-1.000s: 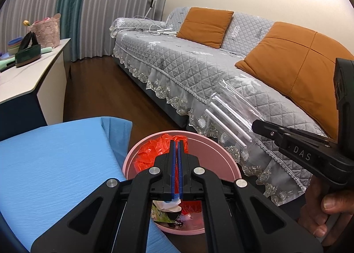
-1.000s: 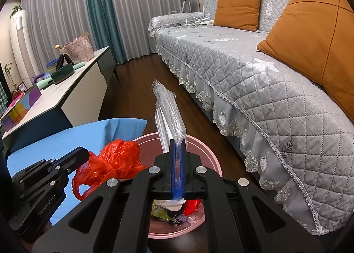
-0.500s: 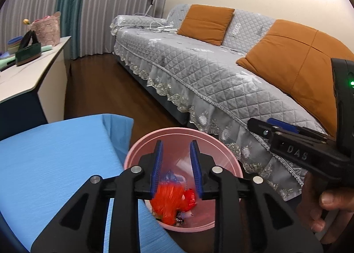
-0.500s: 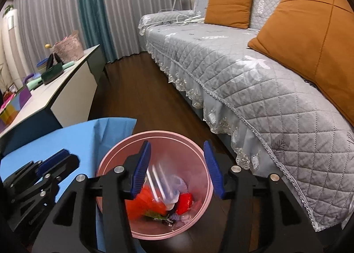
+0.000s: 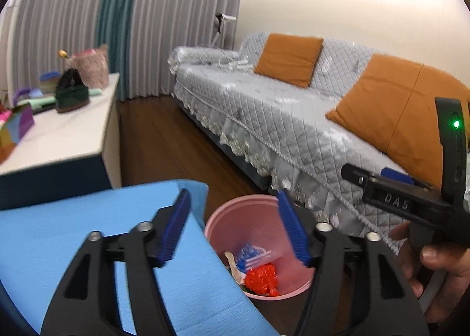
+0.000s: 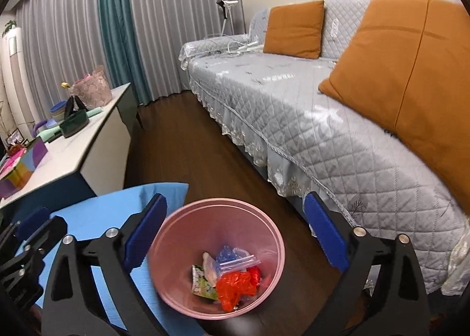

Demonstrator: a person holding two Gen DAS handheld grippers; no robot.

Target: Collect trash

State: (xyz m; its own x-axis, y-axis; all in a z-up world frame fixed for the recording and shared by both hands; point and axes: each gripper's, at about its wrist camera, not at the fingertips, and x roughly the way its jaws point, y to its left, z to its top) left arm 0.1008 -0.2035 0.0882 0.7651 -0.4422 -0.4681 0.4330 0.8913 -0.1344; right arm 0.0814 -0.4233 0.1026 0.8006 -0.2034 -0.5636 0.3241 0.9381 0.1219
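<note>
Left wrist view first: the left tongs point(image 5: 235, 226) are spread wide with nothing between the blue pads, hanging over the edge of the blue desk point(image 5: 58, 233) and the pink bin point(image 5: 302, 284) on the floor beside it. Down in the bin there's a crumpled red plastic bag point(image 5: 261, 277) and a clear zip bag point(image 5: 258, 256) lying on top of the other scraps. The right tongs point(image 5: 349, 171) poke in from the right side, held by the person's hand point(image 5: 437, 265); from this angle it's hard to say how far apart they stand.

Right wrist view: the right tongs point(image 6: 235, 233) are clearly spread too, empty, looking straight down into the pink bin point(image 6: 273, 236). The trash sits at the bottom: red plastic bag point(image 6: 235, 287), clear zip bag point(image 6: 238, 262), and a green snack wrapper point(image 6: 201, 281) tucked to the left, all touching each other. The grey sofa point(image 6: 323, 118) runs along the right.

Handling guess: all of this stuff looks featherweight, floppy and a bit slick. Thin film like that probably collapses under the pads, so pinching a bunched fold or a crumpled ridge should hold better than a flat sheet edge. The zip bag's stiffer seal strip looks like the best bite. Nothing fragile here.
</note>
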